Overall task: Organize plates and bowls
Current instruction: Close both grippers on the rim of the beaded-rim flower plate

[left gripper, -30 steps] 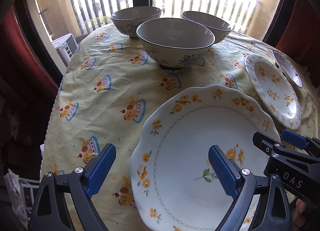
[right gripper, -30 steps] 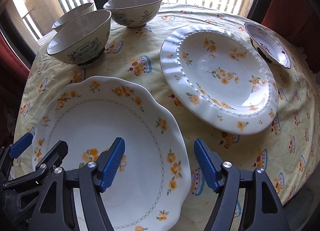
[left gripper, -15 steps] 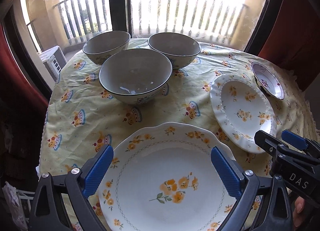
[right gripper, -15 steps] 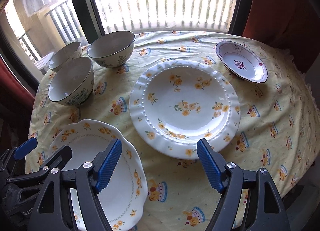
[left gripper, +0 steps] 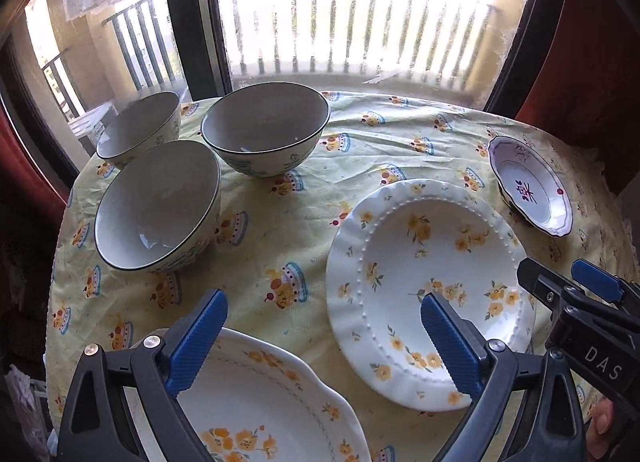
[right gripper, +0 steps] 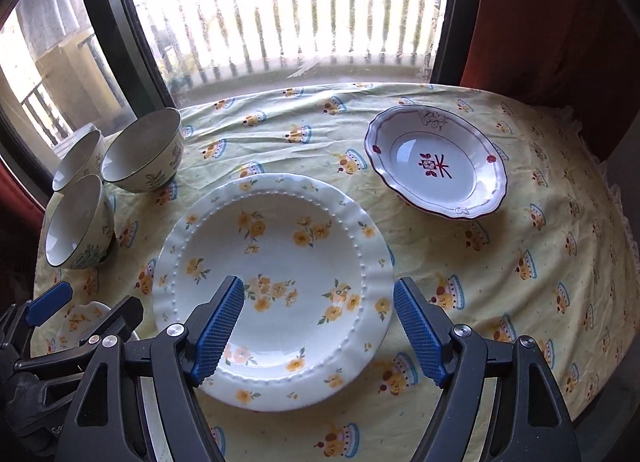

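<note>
A: Where did the beaded plate [right gripper: 276, 262] lie against the right gripper [right gripper: 318, 328]?

B: Straight ahead of it and below. The near rim sat under the gap between the jaws, left pad over the well, right pad out past the plate's right edge. Jaws stood wide, nothing between them, pads off the china.

A: And the left gripper [left gripper: 322, 346]?

B: Also gaping and empty. From its view the same plate [left gripper: 424, 286] lay to the right of centre; only the right pad hung over its near rim. Under its left pad was the scalloped plate [left gripper: 256, 402], at the very front edge of the table.

A: So which hand was nearer the beaded plate?

B: The right, I judged. It was squared up on it. The left was squared on the scalloped one.

A: Long axis?

B: None; both plates are round. Any grab would have to take a rim edge-on, and the rims lie flat on the cloth [right gripper: 500, 262], so a pad must get under the lip.

A: The rest?

B: Three bowls [left gripper: 160, 206] clustered far left, close together; whether they touched I couldn't tell. The small red-trimmed dish [right gripper: 436, 166] sat far right, well apart from the bowls, just beyond the beaded plate. Nothing stacked yet.
</note>
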### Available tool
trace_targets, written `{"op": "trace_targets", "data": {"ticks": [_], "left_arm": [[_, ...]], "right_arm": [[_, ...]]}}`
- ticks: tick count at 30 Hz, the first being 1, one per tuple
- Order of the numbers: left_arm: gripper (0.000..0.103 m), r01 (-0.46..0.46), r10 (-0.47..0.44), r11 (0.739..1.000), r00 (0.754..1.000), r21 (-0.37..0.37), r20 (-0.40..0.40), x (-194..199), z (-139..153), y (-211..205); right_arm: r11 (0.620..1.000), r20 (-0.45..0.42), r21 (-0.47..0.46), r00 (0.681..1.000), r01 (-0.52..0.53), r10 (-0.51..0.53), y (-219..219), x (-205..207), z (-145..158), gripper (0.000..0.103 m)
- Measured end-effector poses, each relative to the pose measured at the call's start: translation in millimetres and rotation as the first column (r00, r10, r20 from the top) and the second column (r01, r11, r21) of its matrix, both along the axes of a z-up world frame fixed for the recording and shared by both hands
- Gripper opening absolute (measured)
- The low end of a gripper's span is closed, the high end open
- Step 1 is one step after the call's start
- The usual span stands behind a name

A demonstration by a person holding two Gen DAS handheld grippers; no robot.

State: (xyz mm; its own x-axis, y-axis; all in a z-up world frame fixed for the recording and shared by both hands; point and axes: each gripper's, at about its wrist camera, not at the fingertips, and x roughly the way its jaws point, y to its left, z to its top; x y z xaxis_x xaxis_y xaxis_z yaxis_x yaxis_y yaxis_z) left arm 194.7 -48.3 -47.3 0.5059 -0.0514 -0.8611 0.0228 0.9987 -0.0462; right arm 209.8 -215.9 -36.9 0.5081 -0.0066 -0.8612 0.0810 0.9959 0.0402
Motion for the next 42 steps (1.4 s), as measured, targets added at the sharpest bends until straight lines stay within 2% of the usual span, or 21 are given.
{"op": "trace_targets", "data": {"ticks": [7,16,21,23,28,34,42], "left_arm": [[0.095,-0.036,0.037,0.998,0.999,0.043,-0.027,28.5,-19.4,-23.4],[0.084,-0.054,0.062,0.996,0.992,0.069,-0.111,47.7,-56.8,-39.3],[0.083,-0.042,0.054,0.995,0.990,0.091,-0.133,50.5,-64.2,-51.6],[0.083,-0.052,0.065,0.993,0.989,0.104,-0.130,50.5,-64.5,-53.0],[0.082,-0.064,0.079,0.991,0.989,0.114,-0.129,48.9,-61.9,-54.1],[0.082,-0.022,0.037,0.995,0.987,0.098,-0.157,35.9,-62.3,-66.9],[0.082,0.061,-0.043,0.995,0.979,0.084,-0.198,2.4,-62.9,-88.6]], "right_arm": [[1.000,-0.034,0.025,0.999,-0.017,0.017,-29.4,33.8,-18.9,0.080],[0.997,-0.098,0.059,0.994,-0.051,0.057,-41.1,66.0,-57.1,0.079],[0.993,-0.124,0.081,0.988,-0.081,0.091,-39.2,72.8,-69.8,0.060],[0.991,-0.141,0.107,0.986,-0.075,0.090,-39.9,73.8,-73.6,0.057],[0.993,-0.140,0.102,0.987,-0.064,0.078,-41.2,70.8,-72.0,0.056],[0.996,-0.150,0.071,0.986,-0.060,0.070,-48.6,57.5,-72.0,0.056],[0.998,-0.202,0.059,0.979,-0.028,0.040,-72.4,20.0,-73.6,0.056]]}}
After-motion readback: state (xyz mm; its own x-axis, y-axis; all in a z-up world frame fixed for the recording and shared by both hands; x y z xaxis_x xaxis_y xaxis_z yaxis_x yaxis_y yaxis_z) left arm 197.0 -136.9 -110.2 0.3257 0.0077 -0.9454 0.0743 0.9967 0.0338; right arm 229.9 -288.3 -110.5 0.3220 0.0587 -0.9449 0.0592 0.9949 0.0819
